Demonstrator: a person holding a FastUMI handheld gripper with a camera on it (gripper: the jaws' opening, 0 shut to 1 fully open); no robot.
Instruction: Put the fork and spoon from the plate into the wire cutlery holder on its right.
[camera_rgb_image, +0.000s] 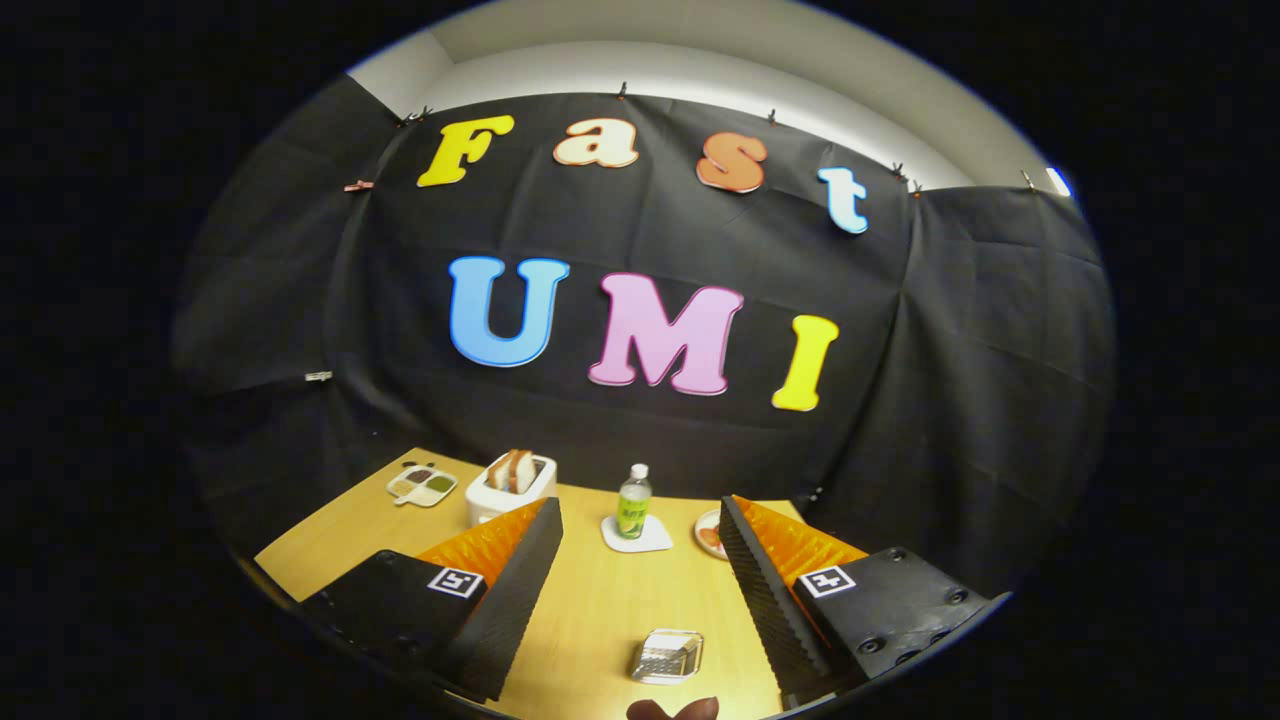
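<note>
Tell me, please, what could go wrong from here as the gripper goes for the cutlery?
1. The open gripper is high, with the tray between its fingers; cutlery there is too small to make out, so a grasp may miss.
2. The bottle beyond stands upright on a coaster; a forward sweep could topple it.

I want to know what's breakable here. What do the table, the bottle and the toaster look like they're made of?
Table: light wood or wood-look laminate, matte, with faint grain. Bottle, beyond the open claw: clear plastic by its look, white cap, greenish label or contents. Toaster holding bread: white, smooth shell, probably plastic or painted metal; too small to tell.
</note>
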